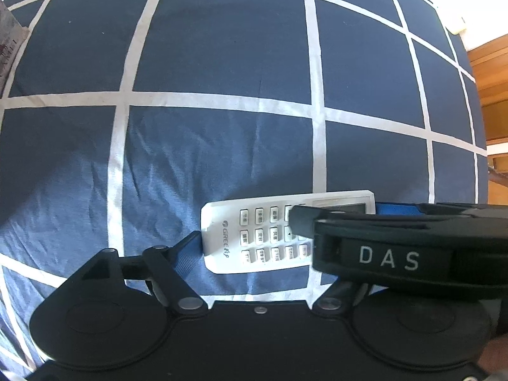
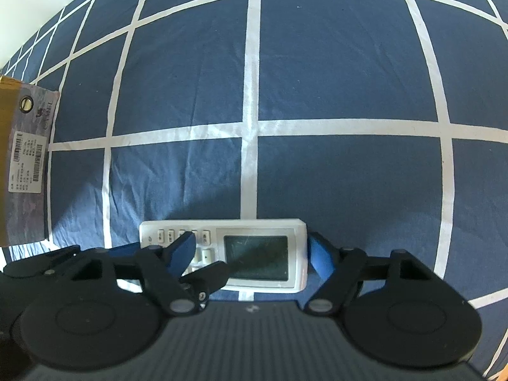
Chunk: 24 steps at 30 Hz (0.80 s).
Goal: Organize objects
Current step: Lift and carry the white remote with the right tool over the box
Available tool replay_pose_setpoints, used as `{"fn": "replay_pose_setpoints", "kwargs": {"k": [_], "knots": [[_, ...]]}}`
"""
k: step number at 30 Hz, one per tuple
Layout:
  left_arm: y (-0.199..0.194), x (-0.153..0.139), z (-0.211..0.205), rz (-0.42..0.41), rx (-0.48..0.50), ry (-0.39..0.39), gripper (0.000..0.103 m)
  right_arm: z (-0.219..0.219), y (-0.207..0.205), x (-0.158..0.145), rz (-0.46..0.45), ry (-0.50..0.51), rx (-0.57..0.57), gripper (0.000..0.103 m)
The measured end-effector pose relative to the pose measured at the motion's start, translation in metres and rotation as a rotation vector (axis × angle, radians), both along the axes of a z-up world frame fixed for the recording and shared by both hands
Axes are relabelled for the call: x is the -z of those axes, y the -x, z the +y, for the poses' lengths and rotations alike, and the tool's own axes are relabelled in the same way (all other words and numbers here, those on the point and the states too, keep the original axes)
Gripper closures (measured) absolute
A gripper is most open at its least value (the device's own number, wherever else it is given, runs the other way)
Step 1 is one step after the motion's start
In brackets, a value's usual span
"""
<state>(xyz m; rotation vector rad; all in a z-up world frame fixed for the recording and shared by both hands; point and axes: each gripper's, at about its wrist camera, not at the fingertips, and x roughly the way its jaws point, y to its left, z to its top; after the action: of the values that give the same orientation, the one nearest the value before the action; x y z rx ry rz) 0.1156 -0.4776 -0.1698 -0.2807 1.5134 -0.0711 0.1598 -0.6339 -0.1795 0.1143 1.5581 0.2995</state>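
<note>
A white air-conditioner remote point(image 1: 254, 235) point(image 2: 254, 254) lies flat on the blue checked bedcover, crosswise in front of both grippers. In the left wrist view my left gripper point(image 1: 285, 231) straddles the button end; its left finger point(image 1: 187, 244) touches that end and the right gripper's black body point(image 1: 397, 254) covers the other side. In the right wrist view my right gripper point(image 2: 254, 254) has one blue pad point(image 2: 182, 250) over the buttons and the other pad point(image 2: 320, 254) against the screen end. Both look closed on the remote.
The bedcover point(image 2: 317, 79) is dark blue with white grid lines. A brown packet with a barcode label point(image 2: 25, 165) lies at the left; its edge shows in the left wrist view point(image 1: 9, 47). Wooden furniture point(image 1: 492, 73) stands beyond the bed's right edge.
</note>
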Motion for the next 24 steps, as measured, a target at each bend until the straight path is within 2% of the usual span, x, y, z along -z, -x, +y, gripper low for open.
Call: {"fn": "replay_pose_setpoints", "kwargs": {"k": [8,24], "knots": [[0.012,-0.015,0.008,-0.020,0.007,-0.015,0.027,0.007,0.011,-0.011,-0.022,-0.006,0.006,0.032],[0.054,-0.067,0.051,-0.111,-0.011,-0.049,0.028,0.053,0.052,-0.062,-0.116,-0.039,-0.007,0.032]]}}
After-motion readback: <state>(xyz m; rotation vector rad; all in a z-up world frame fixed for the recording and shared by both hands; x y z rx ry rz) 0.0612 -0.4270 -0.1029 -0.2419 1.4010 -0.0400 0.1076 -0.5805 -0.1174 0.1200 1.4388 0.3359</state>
